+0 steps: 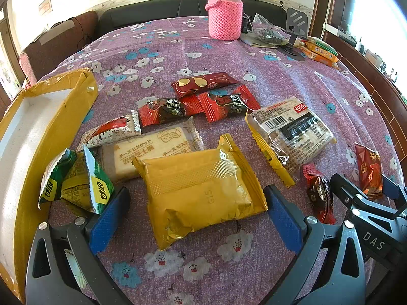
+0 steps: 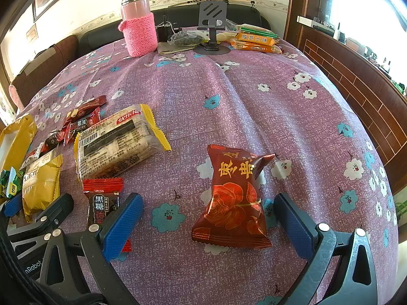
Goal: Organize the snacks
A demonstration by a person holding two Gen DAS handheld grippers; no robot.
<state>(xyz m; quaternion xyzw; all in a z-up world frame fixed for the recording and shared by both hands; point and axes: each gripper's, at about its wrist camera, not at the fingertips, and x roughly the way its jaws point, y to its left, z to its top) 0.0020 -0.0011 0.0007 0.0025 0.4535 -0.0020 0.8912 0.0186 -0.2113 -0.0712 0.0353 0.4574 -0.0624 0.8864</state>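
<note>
1. The left gripper point(image 1: 195, 218) is wide open, its two blue pads on either side of the yellow snack pack point(image 1: 201, 193), and it grips nothing. The pack lies flat on the flowered tablecloth point(image 1: 254, 261), near the front edge of the table, between the pads but, as far as I can see, not touching them.
2. The right gripper point(image 2: 207, 225) is also wide open and empty. The dark red jujube packet point(image 2: 235, 198) lies between its pads, nearer to the right pad, on the right half of the table.
3. I judge that both packets are light, soft foil pillows with air inside. The foil looks smooth and a little slippery, and the content may break if it is pressed hard.
4. The best place to hold the yellow pack is across its middle body, not at the thin crimped ends. For the red packet the puffed middle is also the safer place.
5. The yellow cardboard box point(image 1: 63, 106) stands open at the left edge of the table, just beside the green packet point(image 1: 76, 183). It is probably the place for the snacks.
6. Other snacks lie behind the yellow pack: the cheese biscuit pack point(image 1: 152, 150), the clear rice cake pack point(image 1: 295, 132) and a red candy point(image 1: 318, 193) beside the right gripper.
</note>
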